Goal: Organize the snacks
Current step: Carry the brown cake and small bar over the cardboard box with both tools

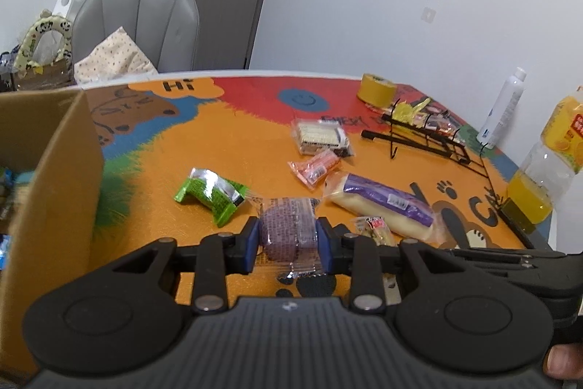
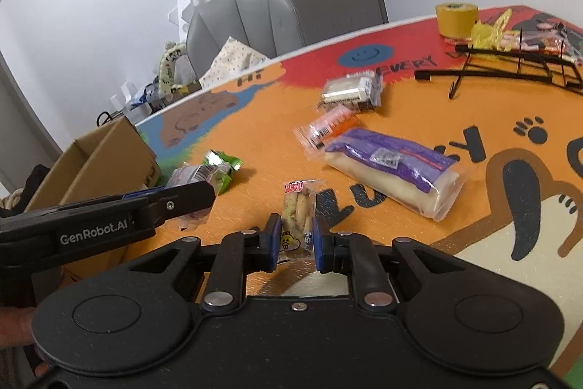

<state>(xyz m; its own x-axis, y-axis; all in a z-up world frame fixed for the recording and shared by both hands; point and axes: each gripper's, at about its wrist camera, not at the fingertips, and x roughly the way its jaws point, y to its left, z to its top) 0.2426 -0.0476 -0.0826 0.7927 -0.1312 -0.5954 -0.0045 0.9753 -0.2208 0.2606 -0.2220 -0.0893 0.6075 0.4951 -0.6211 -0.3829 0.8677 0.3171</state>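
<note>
Left hand-held gripper (image 1: 288, 239), w/ blue pads, is clenched on a small clear-wrapped purple cake packet (image 1: 288, 231), pads pressing its two sides; the packet appears lifted off the surface (image 1: 233, 148), though contact underneath can't be confirmed. Right hand-held gripper (image 2: 295, 237) is clamped on a small clear packet of pale biscuit sticks w/ a red label and cartoon print (image 2: 298, 217), gripped at its lower half, top end standing free. Open brown cardboard box (image 1: 54, 170) sits at the left edge of the surface, some wrapped items visible inside; prob. the destination. Still loose on the colourful printed surface: a crumpled green foil packet (image 1: 209, 194), a long clear-and-purple bag holding a pale bread roll (image 1: 382, 206), a small orange-pink sachet (image 1: 314, 167), and a clear pack of cream wafers (image 1: 320, 135). Handling, as judged: both held packets are light and soft; film wrap is slippery and crinkles, contents crush easily, esp. the cake. Best hold is across the body's mid-width, not on the sealed fin ends, w/ only moderate squeeze. The bread bag looks floppy, so grip near centre to limit sag.
</note>
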